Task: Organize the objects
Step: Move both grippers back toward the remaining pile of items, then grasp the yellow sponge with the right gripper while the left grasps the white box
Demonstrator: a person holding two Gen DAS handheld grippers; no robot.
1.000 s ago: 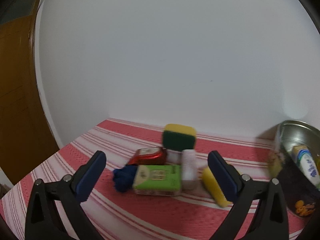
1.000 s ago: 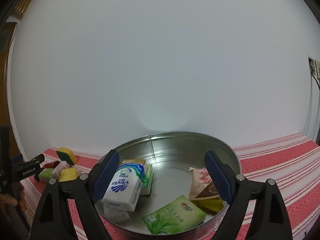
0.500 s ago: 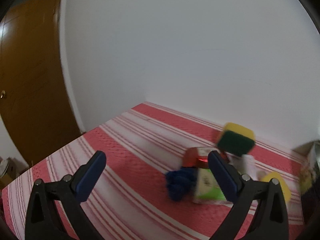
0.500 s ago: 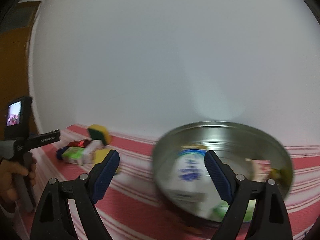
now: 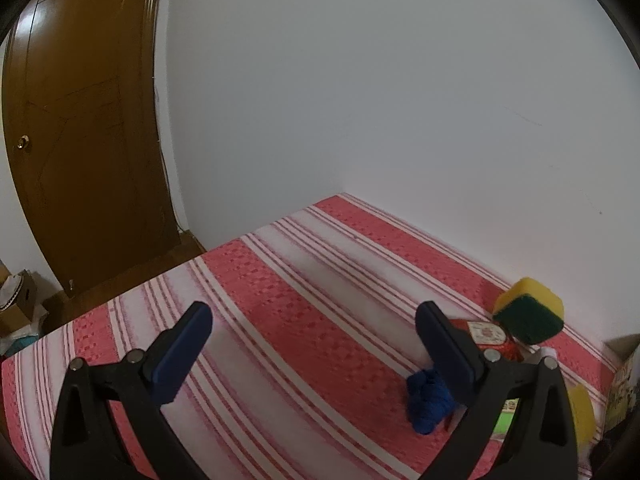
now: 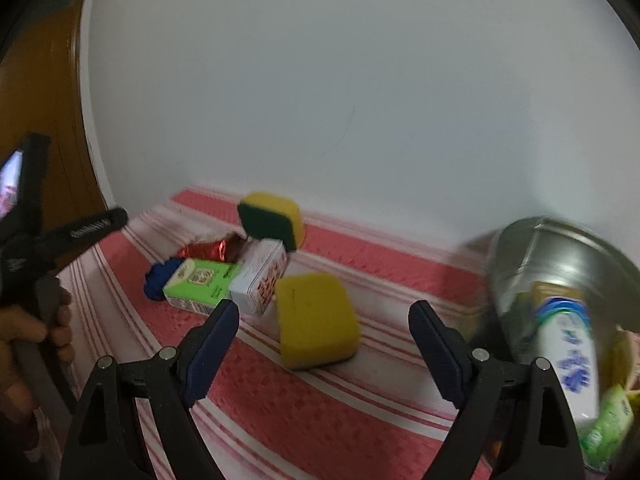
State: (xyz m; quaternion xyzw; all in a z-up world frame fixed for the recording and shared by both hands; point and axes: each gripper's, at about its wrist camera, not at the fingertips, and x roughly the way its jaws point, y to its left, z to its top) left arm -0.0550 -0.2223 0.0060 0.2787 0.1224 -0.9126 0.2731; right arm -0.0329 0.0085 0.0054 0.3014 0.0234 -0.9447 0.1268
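A pile of loose items lies on the red-and-white striped cloth: a yellow sponge, a green box, a white box, a red foil packet, a blue cloth ball and a yellow-and-green sponge. My right gripper is open and empty, with the yellow sponge lying between and beyond its fingers. My left gripper is open and empty over bare cloth, left of the blue cloth ball and the yellow-and-green sponge.
A metal basin at the right holds a white-and-blue packet and green packets. A white wall backs the table. A brown door stands to the left. The hand-held left gripper shows at the left of the right wrist view.
Both grippers have swung left. The pile has moved to the right edge of the left wrist view. The basin has moved to the right edge of the right wrist view, and the pile is now central.
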